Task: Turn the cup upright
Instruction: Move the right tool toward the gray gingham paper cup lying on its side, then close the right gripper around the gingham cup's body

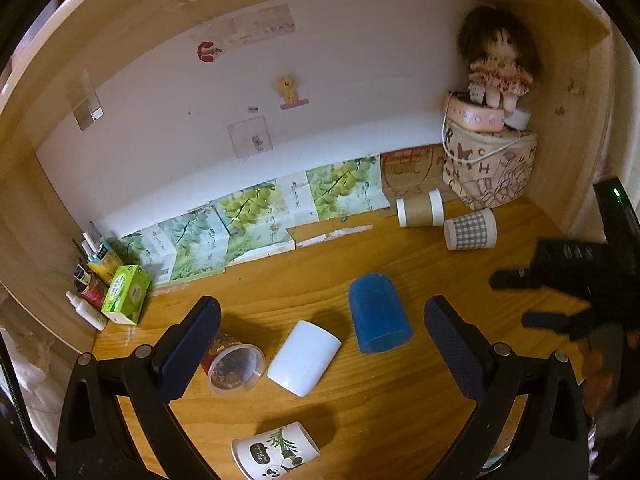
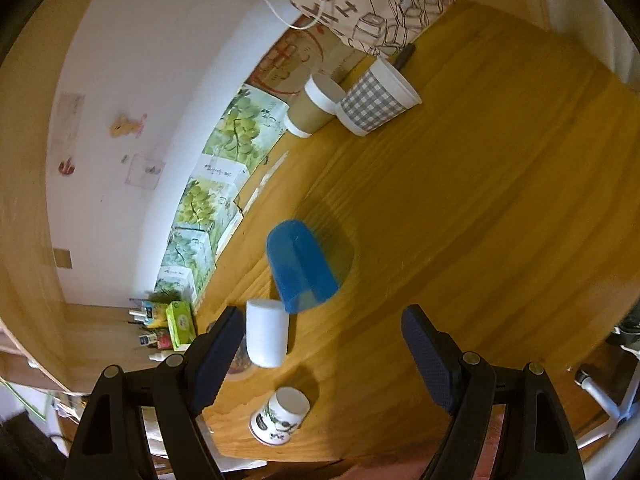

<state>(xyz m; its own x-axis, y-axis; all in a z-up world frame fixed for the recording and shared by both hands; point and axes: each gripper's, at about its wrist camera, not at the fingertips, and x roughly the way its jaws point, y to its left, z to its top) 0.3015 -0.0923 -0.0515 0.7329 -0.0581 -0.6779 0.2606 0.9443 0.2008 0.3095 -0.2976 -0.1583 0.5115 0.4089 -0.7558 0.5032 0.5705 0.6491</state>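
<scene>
While both my grippers, left (image 1: 322, 342) and right (image 2: 324, 346), hang wide open and empty, I should straddle the blue cup (image 1: 378, 314) across its sides before tipping.

Clear printed cup (image 1: 234, 368) — partly hidden behind left gripper's (image 1: 320, 344) left finger. Panda cup (image 1: 276, 454) below the gripper — base cut by frame edge. Small bottles' (image 1: 86, 292) labels far left — unreadable.
</scene>
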